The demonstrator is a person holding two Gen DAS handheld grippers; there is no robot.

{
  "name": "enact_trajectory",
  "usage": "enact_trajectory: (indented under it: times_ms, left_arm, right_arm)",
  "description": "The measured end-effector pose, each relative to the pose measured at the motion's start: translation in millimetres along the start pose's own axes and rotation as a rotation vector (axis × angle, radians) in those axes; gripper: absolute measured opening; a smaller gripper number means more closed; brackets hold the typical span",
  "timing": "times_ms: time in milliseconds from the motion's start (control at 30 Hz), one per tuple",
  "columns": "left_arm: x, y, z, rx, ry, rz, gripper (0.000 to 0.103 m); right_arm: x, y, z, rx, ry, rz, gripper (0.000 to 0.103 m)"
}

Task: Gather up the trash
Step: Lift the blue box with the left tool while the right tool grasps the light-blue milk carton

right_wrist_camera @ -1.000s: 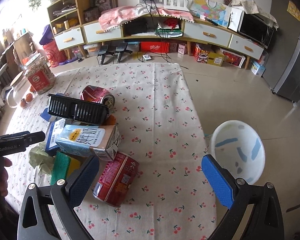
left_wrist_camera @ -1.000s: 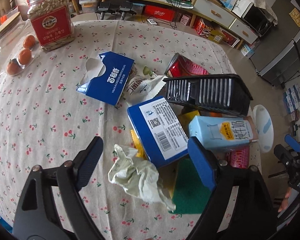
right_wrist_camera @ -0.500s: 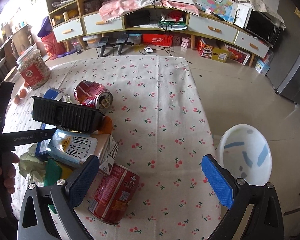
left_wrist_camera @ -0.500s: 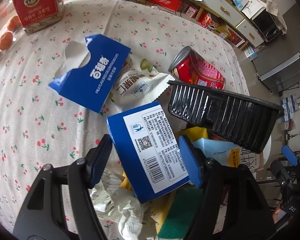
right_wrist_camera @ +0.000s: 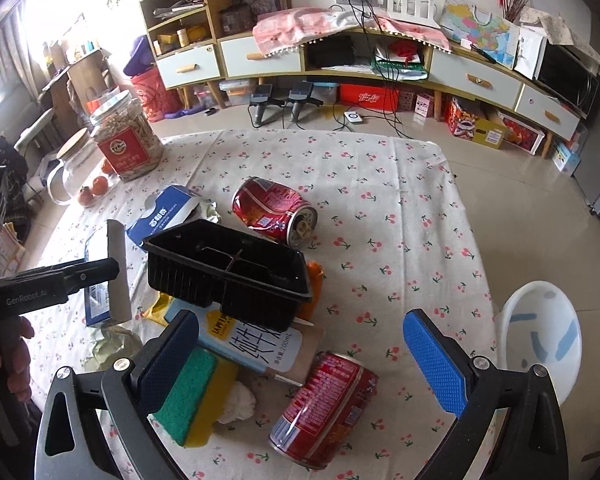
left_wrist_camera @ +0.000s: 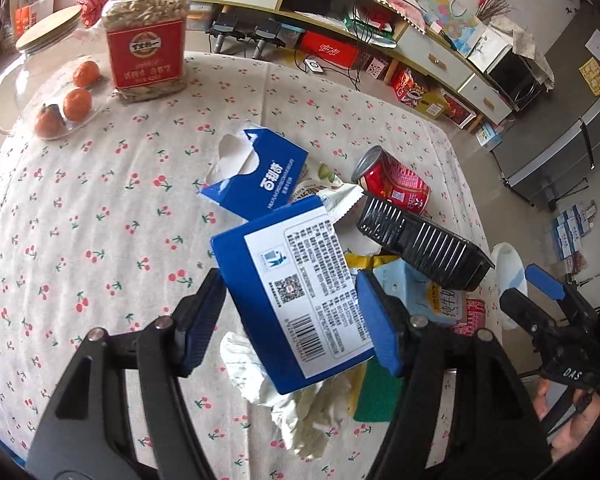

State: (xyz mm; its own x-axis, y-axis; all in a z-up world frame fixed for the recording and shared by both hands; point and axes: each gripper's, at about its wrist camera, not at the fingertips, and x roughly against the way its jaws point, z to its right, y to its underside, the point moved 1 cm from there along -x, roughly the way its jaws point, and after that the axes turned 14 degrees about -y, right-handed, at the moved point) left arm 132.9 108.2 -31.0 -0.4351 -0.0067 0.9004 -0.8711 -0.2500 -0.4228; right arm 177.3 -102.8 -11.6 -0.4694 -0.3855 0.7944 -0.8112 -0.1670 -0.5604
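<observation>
Left gripper [left_wrist_camera: 290, 320]: I had it clamped on the blue carton [left_wrist_camera: 296, 292], lifted above the table [left_wrist_camera: 80, 220] | right gripper [right_wrist_camera: 304, 360]: released, over the red can [right_wrist_camera: 324, 404] near the table's front edge

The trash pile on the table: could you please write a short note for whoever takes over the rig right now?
Left gripper: shut on the blue box, lifted above the crumpled tissue.
Right gripper: open, empty, above the nearer red can.
Still on the table: black tray atop the milk carton, sponge, second red can, torn blue carton.
Done: nothing visibly binned.
Left: everything; white basin beside the table looks empty.
</observation>
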Motion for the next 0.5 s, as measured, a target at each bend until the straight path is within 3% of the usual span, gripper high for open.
enact_trajectory:
  times_ms: [233,500]
  left_arm:
    - [20,5,-20,0.022,-0.001,0.068,0.068]
    - [31,5,-39,0.059,0.002,0.115,0.068]
  right_arm:
    - [5,-11,11,-0.1,-0.069,0.038,0.103]
    - [-7,3,14,-0.136,-0.068,-0.051,0.103]
